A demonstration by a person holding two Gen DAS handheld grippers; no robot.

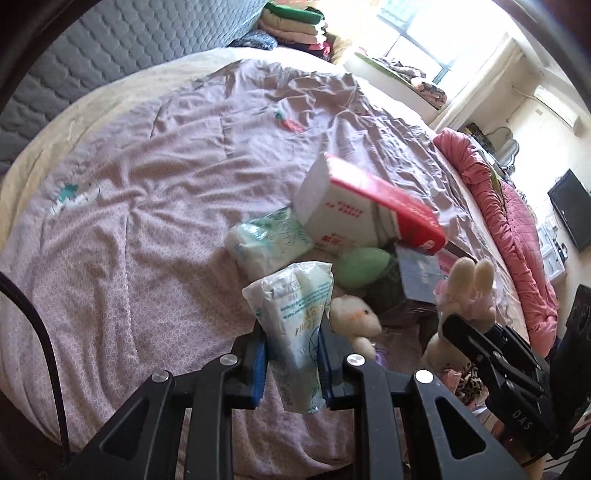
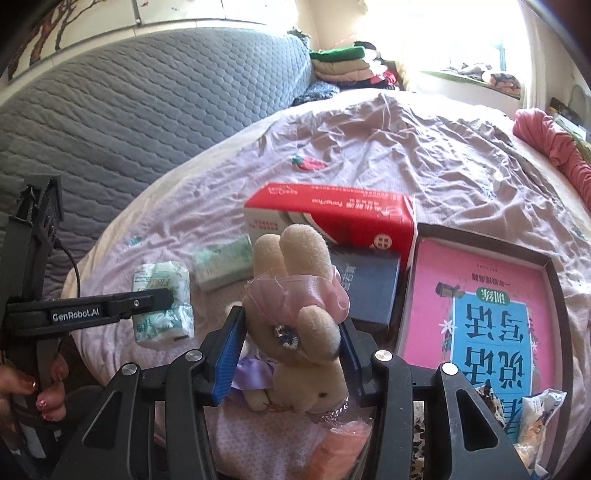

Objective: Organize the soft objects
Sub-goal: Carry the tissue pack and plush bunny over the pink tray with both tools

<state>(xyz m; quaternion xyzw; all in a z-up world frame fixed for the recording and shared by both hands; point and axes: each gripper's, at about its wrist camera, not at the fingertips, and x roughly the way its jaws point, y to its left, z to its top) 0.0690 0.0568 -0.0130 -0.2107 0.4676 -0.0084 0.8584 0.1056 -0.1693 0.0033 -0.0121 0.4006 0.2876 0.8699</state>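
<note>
Both hands loaded, nothing sorted yet. Left gripper (image 1: 291,354) jaws clamped on a tissue pack (image 1: 295,314); right gripper (image 2: 288,354) jaws clamped on a plush rabbit (image 2: 295,314), above the bed (image 1: 129,221). Red tissue box (image 2: 328,218) at 12 o'clock, green pack (image 2: 221,267) at 11, still waiting.

A wide bed (image 1: 155,192) under a rumpled pink patterned sheet fills the room, backed by a grey quilted headboard (image 2: 140,96). Bright daylight floods through the window (image 1: 436,33); a dark television (image 1: 570,208) hangs on the pale wall.
</note>
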